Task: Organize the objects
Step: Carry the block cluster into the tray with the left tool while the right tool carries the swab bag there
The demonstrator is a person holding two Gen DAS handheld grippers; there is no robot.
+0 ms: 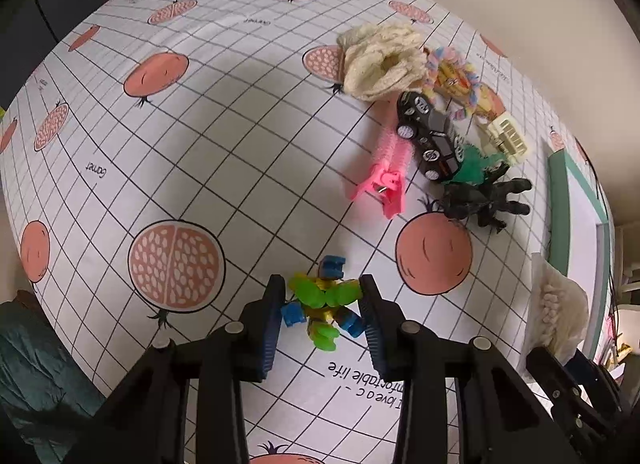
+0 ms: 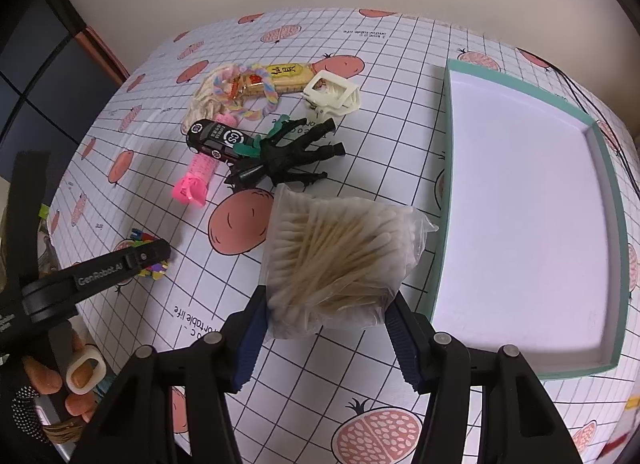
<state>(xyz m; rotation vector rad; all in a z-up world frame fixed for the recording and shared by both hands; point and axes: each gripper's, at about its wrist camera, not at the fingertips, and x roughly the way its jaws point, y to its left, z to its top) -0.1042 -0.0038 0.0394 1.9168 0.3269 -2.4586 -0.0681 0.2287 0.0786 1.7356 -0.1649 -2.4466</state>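
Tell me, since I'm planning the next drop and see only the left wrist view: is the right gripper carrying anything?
Observer: Yes. The right gripper is shut on a clear bag of cotton swabs, pinched between its fingers.
Operator: Is the tray free for it?
Observer: The teal tray shows a bare white floor with nothing in it.
Operator: Where is the tray relative to the bag?
Observer: In the right wrist view the tray lies just to the right of the bag. The bag is not over it yet.
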